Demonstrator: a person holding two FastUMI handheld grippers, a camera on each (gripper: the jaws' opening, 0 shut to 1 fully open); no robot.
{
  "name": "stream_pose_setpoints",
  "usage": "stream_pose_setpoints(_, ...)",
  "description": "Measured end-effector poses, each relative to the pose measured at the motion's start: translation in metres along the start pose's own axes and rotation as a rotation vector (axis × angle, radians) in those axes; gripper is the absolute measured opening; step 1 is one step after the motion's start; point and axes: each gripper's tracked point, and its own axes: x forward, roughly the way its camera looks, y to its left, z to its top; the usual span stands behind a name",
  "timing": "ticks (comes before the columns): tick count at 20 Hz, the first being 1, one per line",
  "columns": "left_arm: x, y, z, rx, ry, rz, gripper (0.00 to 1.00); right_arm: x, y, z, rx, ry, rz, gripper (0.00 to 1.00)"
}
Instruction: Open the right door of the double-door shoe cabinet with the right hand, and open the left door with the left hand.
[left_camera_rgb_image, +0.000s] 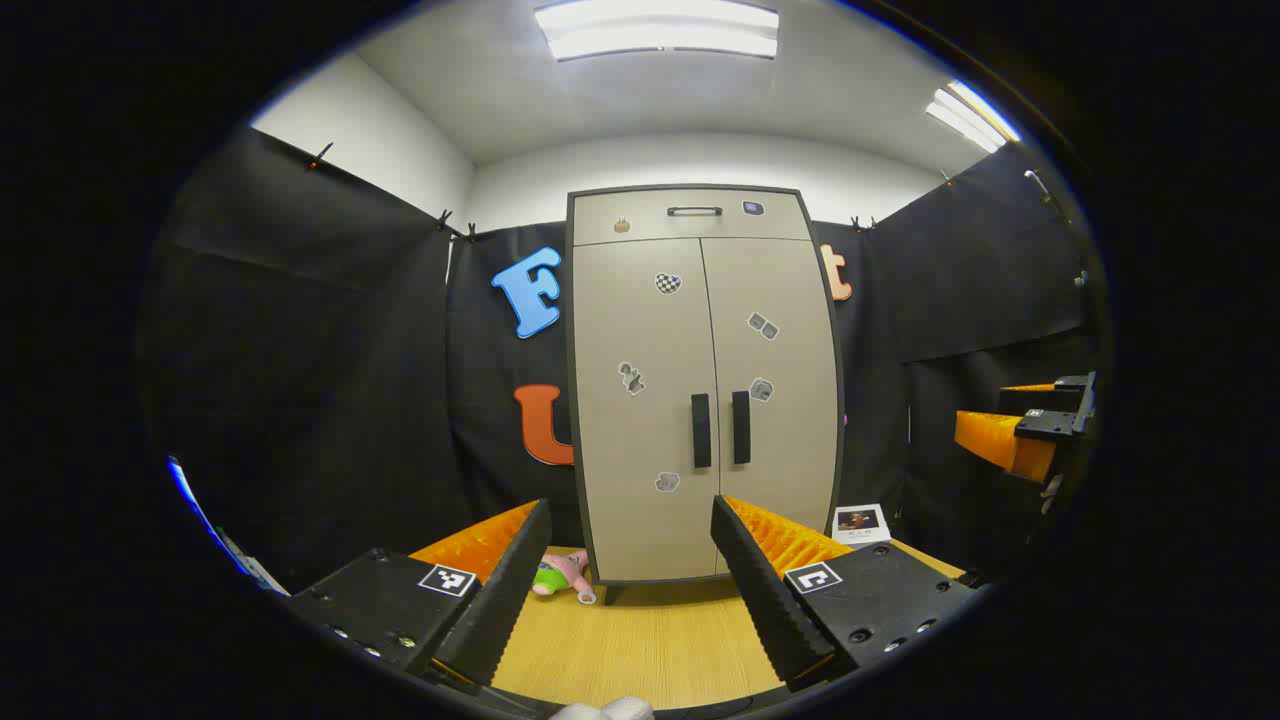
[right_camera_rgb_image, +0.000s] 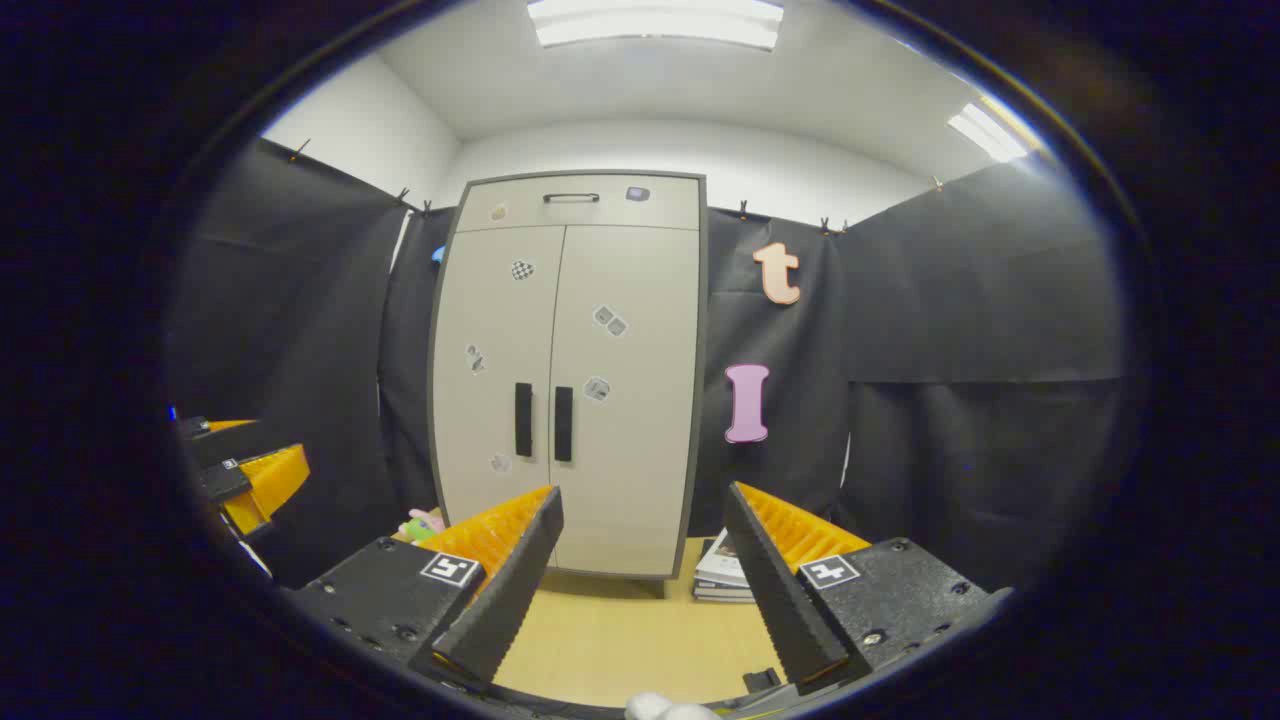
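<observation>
A beige double-door shoe cabinet (left_camera_rgb_image: 700, 380) (right_camera_rgb_image: 570, 370) stands ahead on the wooden floor, both doors closed. Two dark vertical handles sit side by side at its middle: the left door's handle (left_camera_rgb_image: 701, 430) (right_camera_rgb_image: 523, 419) and the right door's handle (left_camera_rgb_image: 741, 427) (right_camera_rgb_image: 563, 423). My left gripper (left_camera_rgb_image: 632, 520) is open, well short of the cabinet, with the handles above its gap. My right gripper (right_camera_rgb_image: 645, 510) is open too, off to the right of the handles. The right gripper (left_camera_rgb_image: 1030, 425) also appears at the far right of the left gripper view, and the left gripper (right_camera_rgb_image: 245, 470) at the far left of the right gripper view.
A drawer with a dark handle (left_camera_rgb_image: 694, 211) tops the cabinet. A pink and green plush toy (left_camera_rgb_image: 560, 577) lies on the floor at the cabinet's left foot. A stack of books (right_camera_rgb_image: 722, 575) (left_camera_rgb_image: 860, 523) lies at its right foot. Black cloth walls close in on both sides.
</observation>
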Motion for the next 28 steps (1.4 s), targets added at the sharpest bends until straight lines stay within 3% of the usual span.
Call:
stream_pose_setpoints(18,0.001,0.006,0.0,-0.003,-0.002,0.004,0.96,0.007,0.007,-0.003,-0.008,0.01,0.014,1.0)
stream_pose_setpoints(24,-0.005,0.014,-0.01,-0.015,0.021,0.0,0.96,0.032,0.034,-0.01,-0.031,0.017,0.022,1.0)
stream_pose_setpoints(28,-0.007,0.015,-0.022,-0.034,0.048,0.007,0.96,0.094,0.059,-0.012,-0.027,0.017,0.046,1.0)
